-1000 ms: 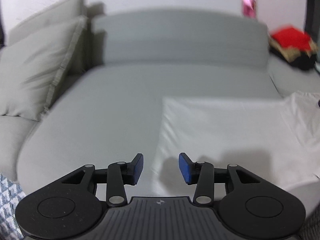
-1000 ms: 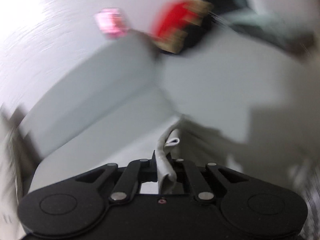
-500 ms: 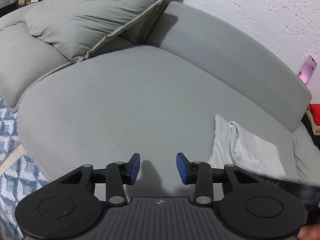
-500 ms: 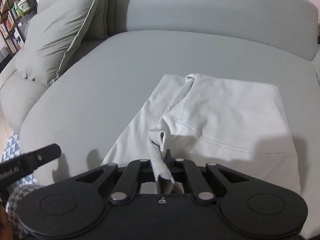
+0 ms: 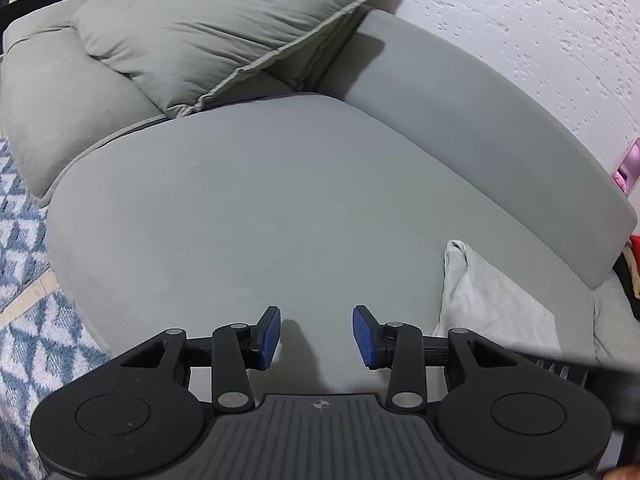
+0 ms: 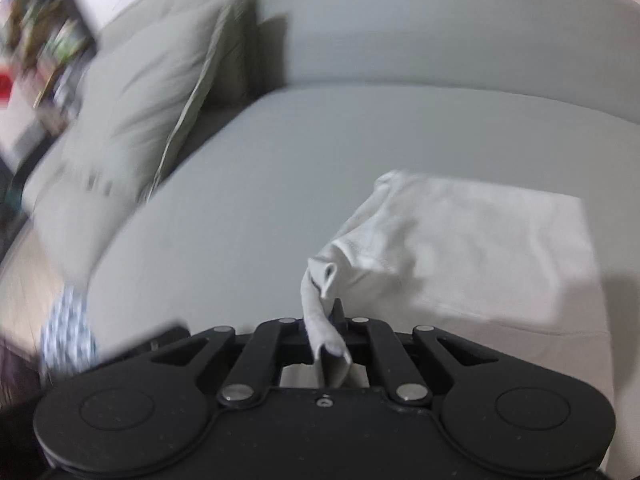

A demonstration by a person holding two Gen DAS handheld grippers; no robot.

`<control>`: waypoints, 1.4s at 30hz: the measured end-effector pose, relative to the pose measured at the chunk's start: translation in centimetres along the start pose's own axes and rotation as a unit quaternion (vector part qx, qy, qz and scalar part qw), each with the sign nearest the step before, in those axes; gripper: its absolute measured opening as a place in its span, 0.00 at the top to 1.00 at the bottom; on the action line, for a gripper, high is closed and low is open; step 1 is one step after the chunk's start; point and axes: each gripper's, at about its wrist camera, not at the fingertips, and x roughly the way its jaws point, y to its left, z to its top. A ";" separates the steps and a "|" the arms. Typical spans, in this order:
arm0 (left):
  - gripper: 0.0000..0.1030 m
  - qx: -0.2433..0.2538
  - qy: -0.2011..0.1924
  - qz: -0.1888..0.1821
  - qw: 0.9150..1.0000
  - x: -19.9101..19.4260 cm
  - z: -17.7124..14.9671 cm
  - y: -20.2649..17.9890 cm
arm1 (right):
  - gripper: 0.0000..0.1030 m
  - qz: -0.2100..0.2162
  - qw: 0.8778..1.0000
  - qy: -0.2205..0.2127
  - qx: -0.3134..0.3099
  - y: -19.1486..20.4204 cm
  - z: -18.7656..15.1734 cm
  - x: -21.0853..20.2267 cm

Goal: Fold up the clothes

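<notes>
Across both views spreads a grey sofa (image 5: 248, 208) with a wide rounded seat and a long backrest (image 5: 472, 120) that runs along a white textured wall (image 5: 540, 20). On the far left part of the sofa leans a big grey cushion (image 5: 208, 28), and beside the sofa, low at the left, lies a rug (image 5: 24, 240) with a blue and white triangle pattern.

On the seat, toward its right side near the backrest, lies the white garment (image 6: 472, 240). Most of it is flat on the seat, with one layer folded over another, and its near edge is raised off the seat and pulled into a narrow twisted strip. In the left wrist view only a part of the garment (image 5: 488, 304) shows, to the right of the left gripper.

The right gripper (image 6: 326, 332) is clenched on this raised strip of the white garment; the cloth passes between the closed fingers and hangs out behind them. This view is blurred, mostly at the left.

The left gripper (image 5: 316, 338) is released, its two blue pads (image 5: 270, 336) stand well apart over bare seat, and nothing is between them.

A small pink object (image 5: 628, 168) sits at the wall above the backrest.
</notes>
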 end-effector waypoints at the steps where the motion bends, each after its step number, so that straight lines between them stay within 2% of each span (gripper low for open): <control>1: 0.64 -0.003 0.000 -0.001 1.000 0.0 0.0 0.0 | 0.78 0.025 0.999 0.017 -0.011 0.2 -0.1 0.0; 2: 0.64 -0.005 0.000 -0.001 1.000 0.0 0.0 0.0 | 0.68 0.065 0.997 0.028 -0.014 0.0 -0.3 -0.6; 3: 0.64 -0.008 0.001 -0.002 1.000 0.0 0.1 0.0 | 0.62 0.099 0.994 0.030 -0.014 -0.4 -0.5 -1.5; 5: 0.64 -0.008 0.002 -0.003 1.000 0.1 0.1 -0.2 | 0.61 0.124 0.992 0.018 -0.017 -1.3 -0.8 -3.6; 8: 0.63 0.015 0.005 -0.005 1.000 0.0 0.2 -1.3 | 0.65 0.099 0.995 -0.022 0.005 -5.3 -1.5 -7.9; 9: 0.64 0.027 0.004 -0.007 1.000 -0.1 0.2 -1.8 | 0.75 0.083 0.996 -0.035 0.017 -7.1 -1.7 -9.1; 10: 0.70 0.051 -0.005 -0.018 0.999 -0.5 0.1 -2.7 | 0.82 0.066 0.996 -0.046 0.027 -8.8 -2.0 -10.2; 11: 0.82 0.080 -0.011 -0.039 0.996 -1.0 -0.2 -4.0 | 0.90 0.051 0.997 -0.052 0.032 -10.1 -2.4 -10.8; 12: 0.86 0.109 -0.011 -0.062 0.992 -1.2 -0.6 -5.5 | 0.90 0.042 0.997 -0.052 0.032 -11.2 -2.8 -11.0; 13: 0.85 0.138 -0.008 -0.077 0.987 -1.0 -1.0 -7.1 | 0.90 0.040 0.998 -0.047 0.027 -11.9 -3.3 -11.0; 14: 0.84 0.168 -0.005 -0.073 0.983 -0.6 -1.4 -8.8 | 0.90 0.042 0.998 -0.040 0.020 -12.4 -3.8 -10.7; 15: 0.84 0.197 0.001 -0.065 0.978 0.1 -1.8 -10.4 | 0.90 0.045 0.998 -0.035 0.009 -12.5 -4.3 -10.3; 17: 0.86 0.241 0.048 0.007 0.969 3.0 -2.4 -12.5 | 0.90 0.049 0.998 -0.028 -0.016 -12.3 -5.1 -9.2; 18: 0.90 0.255 0.087 0.058 0.961 5.1 -2.8 -12.7 | 0.90 0.049 0.998 -0.025 -0.017 -12.6 -5.5 -9.6; 19: 0.87 0.256 0.110 0.088 0.956 6.3 -3.1 -12.3 | 0.90 0.048 0.998 -0.022 -0.017 -13.0 -5.8 -9.9; 21: 0.84 0.253 0.103 0.095 0.957 5.7 -2.6 -12.0 | 0.90 0.046 0.999 -0.016 -0.017 -13.6 -6.4 -10.6; 23: 0.87 0.252 0.096 0.099 0.958 4.6 -1.9 -11.5 | 0.90 0.044 0.999 -0.011 -0.018 -14.3 -7.1 -11.2; 26: 0.87 0.223 0.056 0.053 0.972 2.4 -0.5 -10.5 | 0.89 0.046 0.999 -0.012 -0.007 -15.6 -7.7 -12.3; 28: 0.87 0.229 0.024 0.015 0.973 1.8 -0.1 -11.3 | 0.89 0.068 0.996 -0.044 0.046 -17.7 -6.8 -12.4; 31: 0.87 0.243 0.020 -0.056 0.968 3.5 0.6 -14.0 | 0.89 0.124 0.980 -0.057 0.143 -20.5 -5.1 -9.3; 34: 0.86 0.257 0.041 -0.131 0.957 6.9 1.0 -16.8 | 0.89 0.193 0.955 -0.054 0.220 -22.2 -3.3 -5.1; 36: 0.83 0.256 0.071 -0.147 0.953 9.8 0.3 -18.0 | 0.88 0.257 0.937 -0.034 0.232 -22.1 -2.4 -1.8; 37: 0.80 0.255 0.084 -0.151 0.951 11.3 -0.1 -18.4 | 0.89 0.276 0.931 -0.019 0.238 -22.3 -2.1 -0.3; 38: 0.82 0.250 0.085 -0.133 0.955 12.4 -0.4 -17.9 | 0.89 0.277 0.930 -0.007 0.243 -22.7 -2.2 1.0; 40: 0.87 0.236 0.088 -0.099 0.963 14.5 -0.9 -16.7 | 1.00 0.259 0.932 0.004 0.253 -24.0 -2.8 2.9; 41: 0.88 0.212 0.086 -0.096 0.969 14.6 -0.5 -15.7 | 1.00 0.253 0.930 -0.009 0.267 -25.4 -3.3 2.8; 42: 0.88 0.192 0.077 -0.076 0.975 14.0 0.0 -15.1 | 1.00 0.249 0.925 -0.033 0.286 -27.0 -3.9 2.1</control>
